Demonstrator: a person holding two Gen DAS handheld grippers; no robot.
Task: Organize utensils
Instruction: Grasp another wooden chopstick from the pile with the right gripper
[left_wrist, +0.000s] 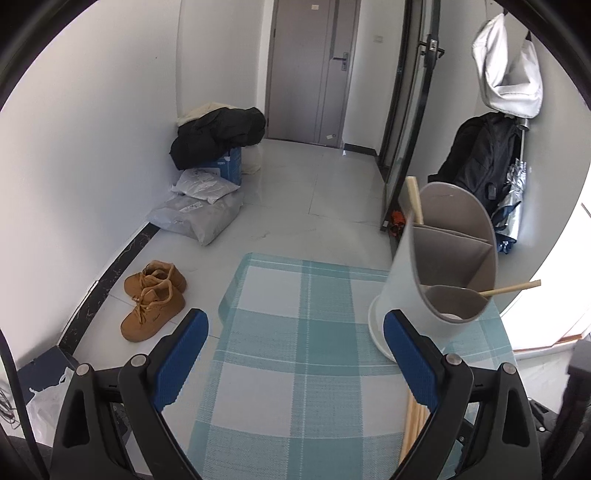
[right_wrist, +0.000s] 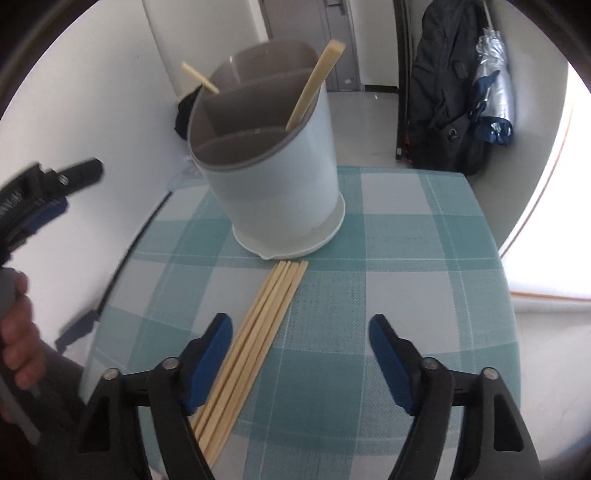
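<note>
A white utensil holder (right_wrist: 280, 177) with grey inner compartments stands on the teal checked tablecloth (right_wrist: 399, 258). One wooden chopstick (right_wrist: 314, 85) leans in its right compartment and another (right_wrist: 199, 77) at its far left. Several loose chopsticks (right_wrist: 255, 343) lie side by side on the cloth in front of it. My right gripper (right_wrist: 301, 343) is open and empty above the cloth, its left finger over the chopsticks. My left gripper (left_wrist: 295, 350) is open and empty, left of the holder (left_wrist: 443, 258); it also shows blurred in the right wrist view (right_wrist: 48, 188).
The table edge (left_wrist: 225, 295) drops to a tiled floor with brown shoes (left_wrist: 153, 299), plastic bags (left_wrist: 199, 210) and a dark coat on a box (left_wrist: 218, 136). A black backpack (right_wrist: 447, 92) and folded umbrella (right_wrist: 495, 74) stand by the wall.
</note>
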